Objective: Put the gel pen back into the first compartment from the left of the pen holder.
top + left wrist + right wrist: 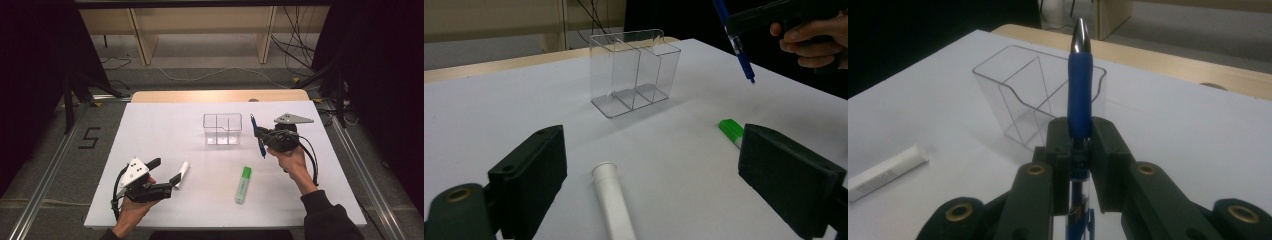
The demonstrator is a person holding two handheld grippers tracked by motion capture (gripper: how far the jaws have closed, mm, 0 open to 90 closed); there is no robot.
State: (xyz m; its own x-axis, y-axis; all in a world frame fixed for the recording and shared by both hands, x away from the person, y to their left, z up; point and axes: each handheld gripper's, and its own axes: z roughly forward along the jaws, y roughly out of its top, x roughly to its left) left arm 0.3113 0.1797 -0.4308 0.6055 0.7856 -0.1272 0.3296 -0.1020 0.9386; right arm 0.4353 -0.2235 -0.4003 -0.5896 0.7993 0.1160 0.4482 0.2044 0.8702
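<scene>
The box (222, 128) stands on the table (160, 125) toward its far edge. The tube (183, 173) lies near the front edge, left of the marker (243, 185). The pen (257, 136) is held just right of the box.

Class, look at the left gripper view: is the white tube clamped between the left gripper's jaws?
No: the white tube lies on the table between the left gripper's wide-open jaws, touching neither.

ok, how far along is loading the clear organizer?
Nothing is in yet: the clear organizer has all its compartments bare. In hand: the right gripper is shut on the blue pen, held beside the organizer. The left gripper is open, jaws either side of the white tube, not gripping it. Left: the pen, the tube and the green marker on the table.
</scene>
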